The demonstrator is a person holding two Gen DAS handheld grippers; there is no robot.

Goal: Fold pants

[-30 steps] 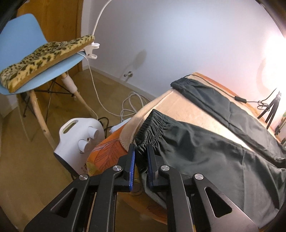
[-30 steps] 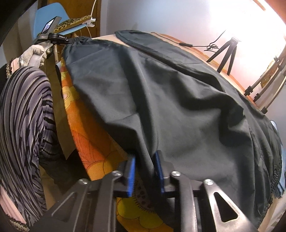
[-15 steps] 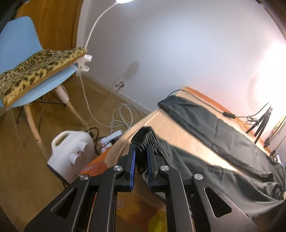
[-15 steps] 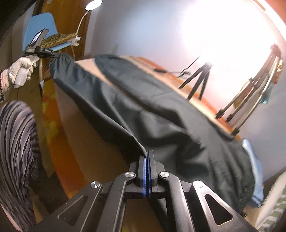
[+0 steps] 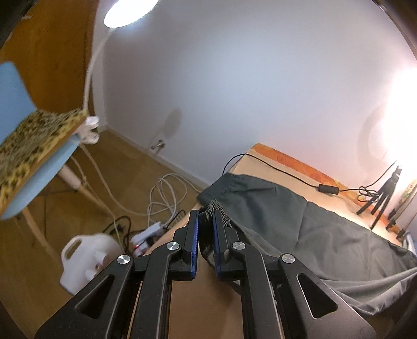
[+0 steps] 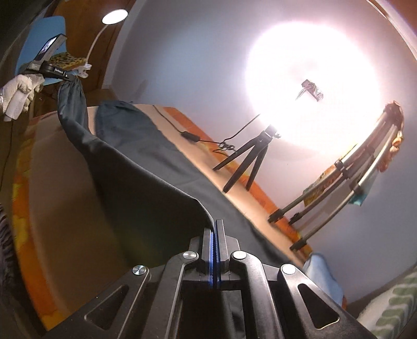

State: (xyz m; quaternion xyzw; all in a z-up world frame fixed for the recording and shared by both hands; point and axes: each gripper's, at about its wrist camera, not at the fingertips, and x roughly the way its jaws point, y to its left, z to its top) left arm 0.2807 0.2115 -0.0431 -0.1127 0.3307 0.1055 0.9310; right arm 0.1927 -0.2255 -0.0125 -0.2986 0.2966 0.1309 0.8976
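Pants (image 5: 299,224): one dark pair; one leg is lying flat on the table (image 5: 276,167), the other is hanging in the air between the two grippers.
Left gripper (image 5: 206,229): jaws are standing a narrow gap apart, pinching the gathered elastic cuff of the lifted leg.
Right gripper (image 6: 215,234): jaws are pressing fully together on the fabric edge at the other end of the lifted leg, the blue pads meeting with cloth nipped between them.
Only the left view is showing: one blue chair (image 5: 28,187) carrying one leopard-print cushion (image 5: 34,138), one white jug (image 5: 83,260) on the wooden floor, white cables (image 5: 166,193) coiling near the wall.
Only the right view is showing: the left gripper from outside (image 6: 56,71) with the cuff dangling from it, one gloved hand (image 6: 19,90) holding it, the lifted leg sagging in a curve above the table, one large tripod (image 6: 346,180) beyond the table's far end.
Both views are showing: one clip lamp (image 5: 130,10) shining above the chair, one small black tripod (image 6: 247,161) standing on the table, one black cable (image 5: 286,174) running along the table's far edge.
Count: two grippers, one pair of pants, two tripods, one chair, one lamp.
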